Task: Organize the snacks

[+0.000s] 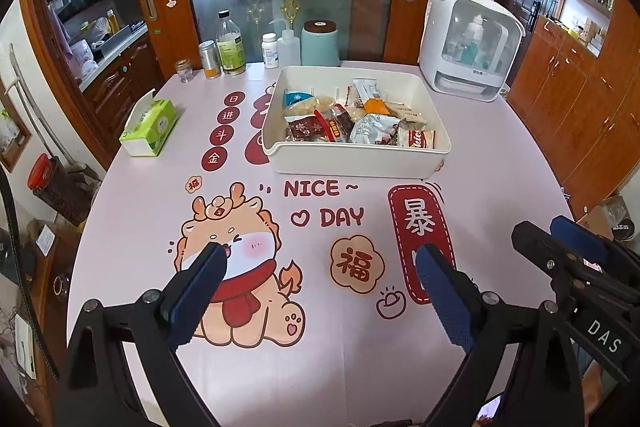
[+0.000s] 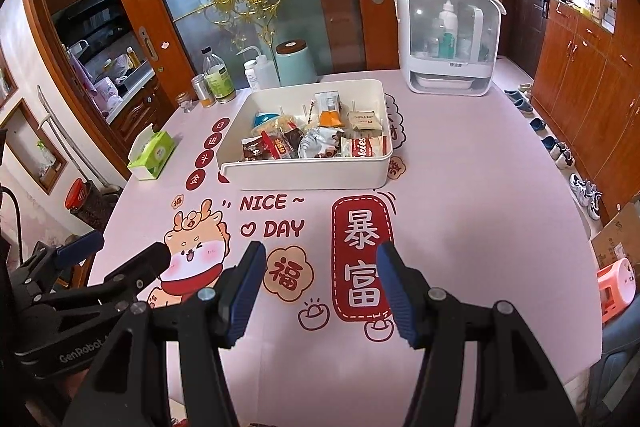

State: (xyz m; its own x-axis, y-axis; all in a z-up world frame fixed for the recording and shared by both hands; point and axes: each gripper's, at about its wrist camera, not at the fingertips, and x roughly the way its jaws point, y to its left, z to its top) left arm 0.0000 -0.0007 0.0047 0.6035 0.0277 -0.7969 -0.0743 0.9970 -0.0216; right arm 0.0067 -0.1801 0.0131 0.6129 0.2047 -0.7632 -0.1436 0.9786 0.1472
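Observation:
A white rectangular bin (image 1: 352, 161) (image 2: 304, 173) stands past the middle of the pink printed table and holds several snack packets (image 1: 360, 125) (image 2: 316, 141). My left gripper (image 1: 320, 259) hovers open over the cartoon dragon print near the table's front, with nothing between its fingers. My right gripper (image 2: 320, 255) hovers open beside it over the red label print, also with nothing in it. Each gripper shows in the other's view: the right gripper (image 1: 560, 231) at the right edge, the left gripper (image 2: 124, 247) at the lower left. Both are well short of the bin.
A green tissue box (image 1: 149, 127) (image 2: 152, 155) lies at the table's left. Bottles, a can and a teal canister (image 1: 320, 43) (image 2: 296, 63) line the far edge. A white sterilizer cabinet (image 1: 470, 45) (image 2: 448, 41) stands far right. Shoes (image 2: 560, 151) and an orange stool (image 2: 616, 287) are on the floor at right.

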